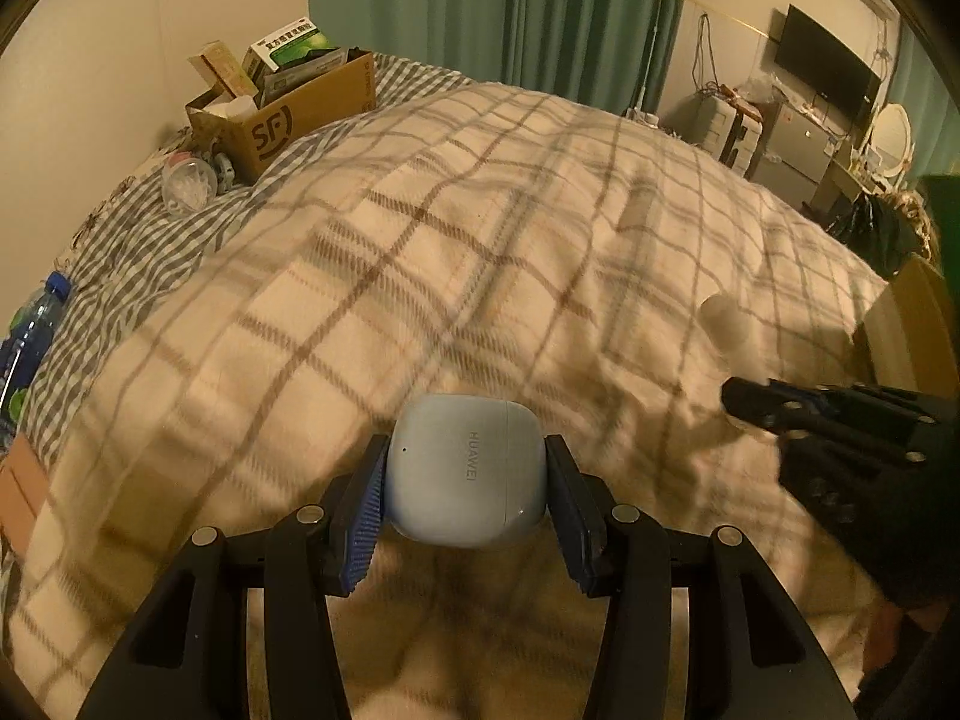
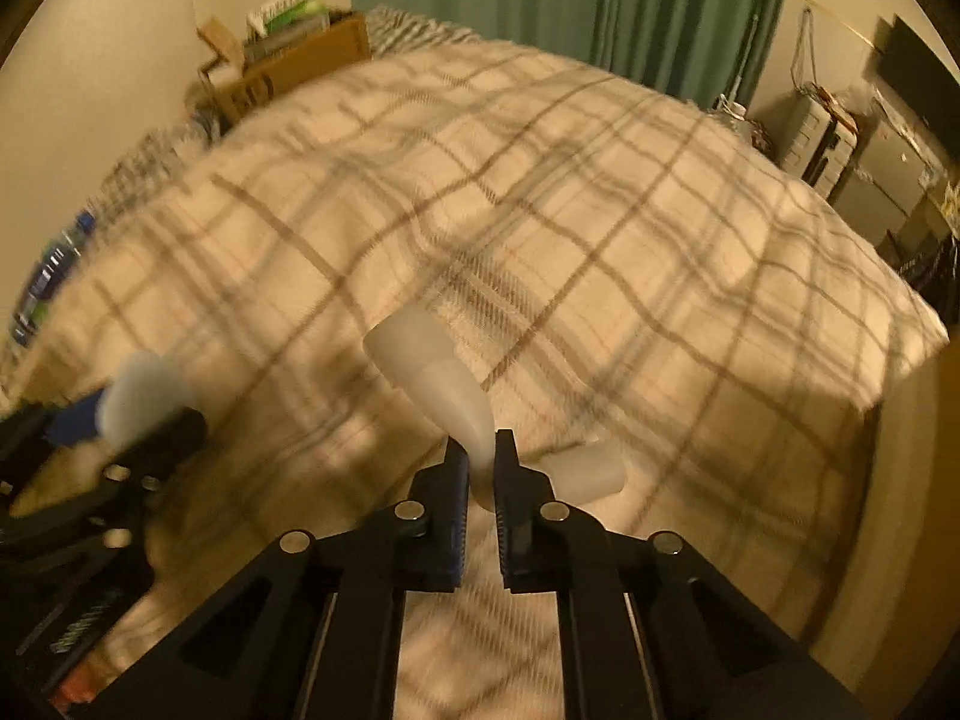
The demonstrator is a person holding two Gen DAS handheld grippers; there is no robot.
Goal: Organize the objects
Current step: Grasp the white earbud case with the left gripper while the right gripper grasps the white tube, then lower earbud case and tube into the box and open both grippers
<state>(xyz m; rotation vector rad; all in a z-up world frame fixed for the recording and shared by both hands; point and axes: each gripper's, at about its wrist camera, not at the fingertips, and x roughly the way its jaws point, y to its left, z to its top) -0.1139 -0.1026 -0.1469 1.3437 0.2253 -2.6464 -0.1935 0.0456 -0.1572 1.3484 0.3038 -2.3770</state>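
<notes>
Earbud case (image 1: pixel 465 474) clamped between left tongs (image 1: pixel 465 495), partway open, above plaid blanket (image 1: pixel 480 240). Pale tube (image 2: pixel 444 384) pinched at its flat end by right tongs (image 2: pixel 480 462), nearly shut, over the same blanket. Likely mid-carry, both items lifted. Next: probably hauling them to a box, perhaps the cardboard box (image 1: pixel 288 126) at the bed's far corner, then releasing gently.
</notes>
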